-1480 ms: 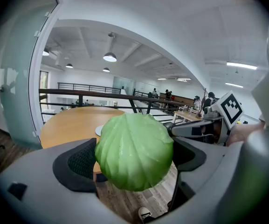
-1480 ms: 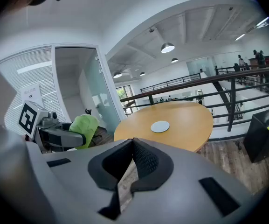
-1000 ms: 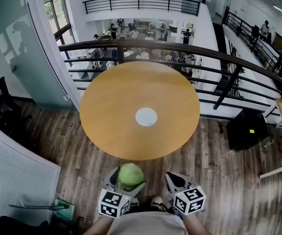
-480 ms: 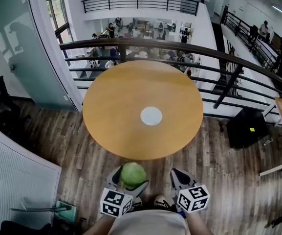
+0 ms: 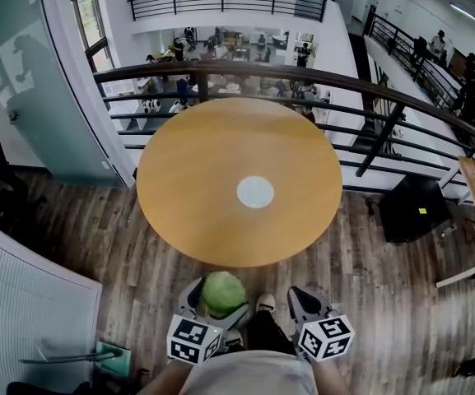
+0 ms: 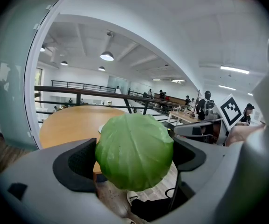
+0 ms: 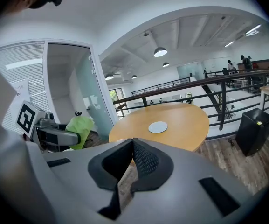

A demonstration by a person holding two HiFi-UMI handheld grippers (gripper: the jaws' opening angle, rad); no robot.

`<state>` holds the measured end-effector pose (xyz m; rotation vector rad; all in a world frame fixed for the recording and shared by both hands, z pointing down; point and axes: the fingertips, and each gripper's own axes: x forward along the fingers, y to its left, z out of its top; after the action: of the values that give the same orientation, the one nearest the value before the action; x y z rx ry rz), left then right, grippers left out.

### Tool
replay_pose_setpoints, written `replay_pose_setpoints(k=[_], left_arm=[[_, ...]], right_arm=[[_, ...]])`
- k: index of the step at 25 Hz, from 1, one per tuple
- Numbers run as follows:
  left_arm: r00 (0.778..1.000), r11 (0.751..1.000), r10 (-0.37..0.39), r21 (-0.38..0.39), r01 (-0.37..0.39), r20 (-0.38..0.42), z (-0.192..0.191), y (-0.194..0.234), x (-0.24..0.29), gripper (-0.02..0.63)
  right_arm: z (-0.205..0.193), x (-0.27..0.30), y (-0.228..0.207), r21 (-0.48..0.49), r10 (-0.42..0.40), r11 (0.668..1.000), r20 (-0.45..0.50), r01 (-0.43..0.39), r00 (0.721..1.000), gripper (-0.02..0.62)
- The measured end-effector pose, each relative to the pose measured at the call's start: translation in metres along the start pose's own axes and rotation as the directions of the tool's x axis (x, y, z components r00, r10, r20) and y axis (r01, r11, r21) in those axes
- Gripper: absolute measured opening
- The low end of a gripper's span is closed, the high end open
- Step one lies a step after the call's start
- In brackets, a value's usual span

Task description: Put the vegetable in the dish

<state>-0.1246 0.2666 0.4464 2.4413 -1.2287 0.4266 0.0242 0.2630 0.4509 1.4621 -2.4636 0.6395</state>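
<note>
Head view puts my left gripper (image 5: 217,303) at six o'clock, short of the round desk (image 5: 188,179), its fingers (image 6: 76,164) pinching the green cabbage (image 5: 223,292) (held over the wood floor (image 5: 97,229)). My right gripper (image 5: 305,309), at its three o'clock, has its fingers (image 7: 146,162) pressed together. The white dish (image 5: 255,192) sits mid-desk.

There is one round table (image 5: 196,171). One white dish (image 5: 255,192) is on it. There is one green cabbage (image 5: 223,292). There are two grippers: the left gripper (image 5: 219,296) and the right gripper (image 5: 301,304). Each one has a cube with squares on it, so that makes two: the left cube (image 5: 192,340) and the right cube (image 5: 325,337). One black box (image 5: 414,208) is on the floor. One long rail (image 5: 344,81) is behind the table. The people far off are too small to count.
</note>
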Motion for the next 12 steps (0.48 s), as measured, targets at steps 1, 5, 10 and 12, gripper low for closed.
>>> replay_pose_setpoints(k=[1, 5, 10, 12], left_arm=[[1.0, 1.0, -0.001, -0.001, 0.001, -0.002, 0.0, 0.002, 0.003, 0.486], [1.0, 1.0, 0.0, -0.013, 0.0, -0.007, 0.006, 0.012, 0.022, 0.486], [1.0, 1.0, 0.007, -0.014, -0.007, -0.018, 0.018, 0.026, 0.059, 0.486], [1.0, 1.0, 0.016, -0.023, -0.017, -0.02, 0.026, 0.038, 0.077, 0.486]], right_arm=[[-0.001, 0.002, -0.002, 0.005, 0.001, 1.0, -0.002, -0.001, 1.0, 0.017], [0.003, 0.021, -0.016, 0.015, 0.006, 1.0, -0.012, -0.006, 1.0, 0.017], [0.017, 0.054, -0.042, 0.017, 0.024, 1.0, -0.024, -0.023, 0.999, 0.017], [0.029, 0.073, -0.055, 0.012, 0.032, 0.999, -0.026, -0.032, 0.999, 0.017]])
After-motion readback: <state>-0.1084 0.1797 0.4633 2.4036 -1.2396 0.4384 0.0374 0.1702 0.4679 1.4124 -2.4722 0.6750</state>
